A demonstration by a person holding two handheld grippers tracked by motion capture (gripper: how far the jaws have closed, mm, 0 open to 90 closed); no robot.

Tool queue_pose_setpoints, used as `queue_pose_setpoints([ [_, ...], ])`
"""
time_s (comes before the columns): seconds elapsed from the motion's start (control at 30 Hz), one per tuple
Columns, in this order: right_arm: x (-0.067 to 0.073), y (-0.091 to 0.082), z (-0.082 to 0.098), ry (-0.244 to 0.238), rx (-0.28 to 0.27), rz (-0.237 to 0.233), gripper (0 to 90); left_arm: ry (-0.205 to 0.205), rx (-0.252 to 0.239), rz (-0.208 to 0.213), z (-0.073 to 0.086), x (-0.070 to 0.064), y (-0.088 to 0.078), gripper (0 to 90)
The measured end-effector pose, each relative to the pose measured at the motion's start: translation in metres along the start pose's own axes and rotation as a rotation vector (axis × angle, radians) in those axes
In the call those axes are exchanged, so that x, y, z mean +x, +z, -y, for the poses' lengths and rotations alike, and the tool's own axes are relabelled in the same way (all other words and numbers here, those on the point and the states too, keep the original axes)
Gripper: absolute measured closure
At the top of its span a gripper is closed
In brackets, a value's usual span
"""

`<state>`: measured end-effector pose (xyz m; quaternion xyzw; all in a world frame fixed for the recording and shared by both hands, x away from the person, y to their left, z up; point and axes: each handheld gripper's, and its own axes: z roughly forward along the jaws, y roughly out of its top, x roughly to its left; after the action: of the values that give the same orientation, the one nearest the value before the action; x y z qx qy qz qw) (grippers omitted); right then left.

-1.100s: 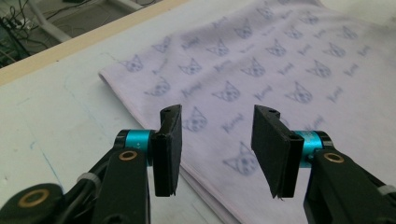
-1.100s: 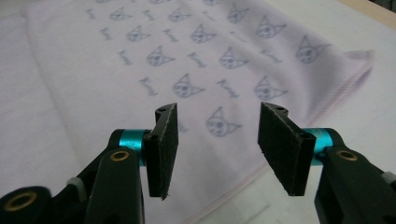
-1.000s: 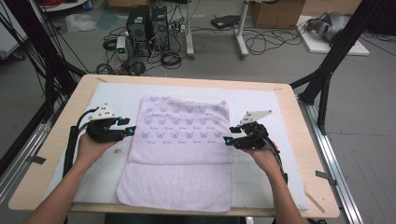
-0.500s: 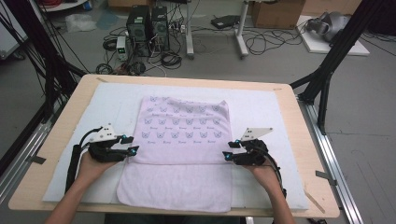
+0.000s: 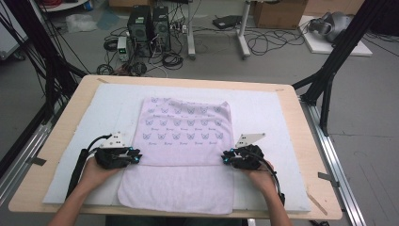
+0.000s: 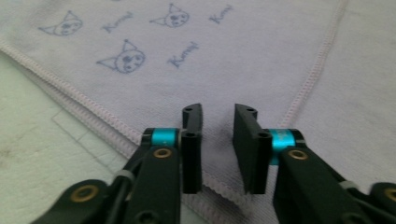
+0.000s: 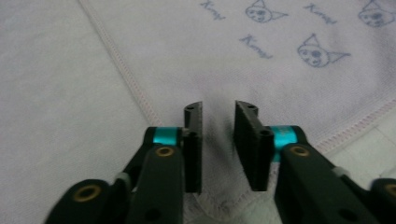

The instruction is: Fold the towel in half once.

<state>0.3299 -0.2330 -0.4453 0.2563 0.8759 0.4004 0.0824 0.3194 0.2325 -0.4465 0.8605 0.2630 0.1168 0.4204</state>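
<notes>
Towel (image 5: 181, 155), pale lilac with a cat-face print, lies flat on the white mat (image 5: 263, 106) in the middle of the worktop (image 5: 301, 122), its upper layer folded down so a plain strip shows toward the near edge. Bare mat lies open on both sides of it and along the far edge; the near edge has the person's forearms crossing it. The left claw (image 5: 136, 156) sits at the towel's left edge, where the folded layer ends, and the right claw (image 5: 225, 158) at the matching spot on the right edge. In the left gripper view the left claw (image 6: 217, 140) has just been closing, and its jaws pinch a raised ridge of cloth at the stitched hem. The right claw (image 7: 217, 140) has done likewise, gripping a bunched fold of towel between its pads.
</notes>
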Motion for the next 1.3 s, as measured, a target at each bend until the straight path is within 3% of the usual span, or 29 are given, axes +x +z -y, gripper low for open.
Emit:
queue_pose_setpoints([
  [0.07,0.0,-0.001,-0.001,-0.011,0.001,-0.001,84.8,-0.004,0.001,-0.006,-0.001,0.0,0.0,86.9],
  [0.2,-0.002,-0.006,-0.003,-0.008,-0.027,-0.012,87.2,-0.011,-0.001,-0.008,-0.003,0.001,-0.002,88.3],
  [0.43,-0.006,-0.014,-0.012,-0.006,-0.065,-0.028,87.6,-0.032,-0.051,-0.021,-0.014,0.004,-0.016,88.5],
  [0.63,0.0,-0.04,-0.031,-0.047,-0.128,-0.011,87.8,-0.028,-0.103,-0.034,-0.027,0.001,-0.038,88.6],
  [0.77,0.014,-0.061,-0.04,-0.081,-0.158,-0.019,87.8,0.003,-0.125,-0.028,-0.028,-0.013,-0.058,88.6],
  [0.87,0.034,-0.071,-0.037,-0.113,-0.157,-0.044,87.8,0.02,-0.134,-0.012,-0.019,-0.028,-0.074,88.6],
  [0.93,0.047,-0.076,-0.03,-0.116,-0.166,-0.095,86.7,0.021,-0.13,0.008,-0.011,-0.036,-0.079,88.0],
  [1.07,0.058,-0.071,-0.022,-0.113,-0.152,-0.108,74.1,0.022,-0.083,0.02,-0.001,-0.044,-0.072,71.4],
  [1.3,0.044,-0.037,-0.005,-0.06,-0.099,-0.127,64.2,0.013,-0.047,0.037,0.003,-0.038,-0.046,67.9],
])
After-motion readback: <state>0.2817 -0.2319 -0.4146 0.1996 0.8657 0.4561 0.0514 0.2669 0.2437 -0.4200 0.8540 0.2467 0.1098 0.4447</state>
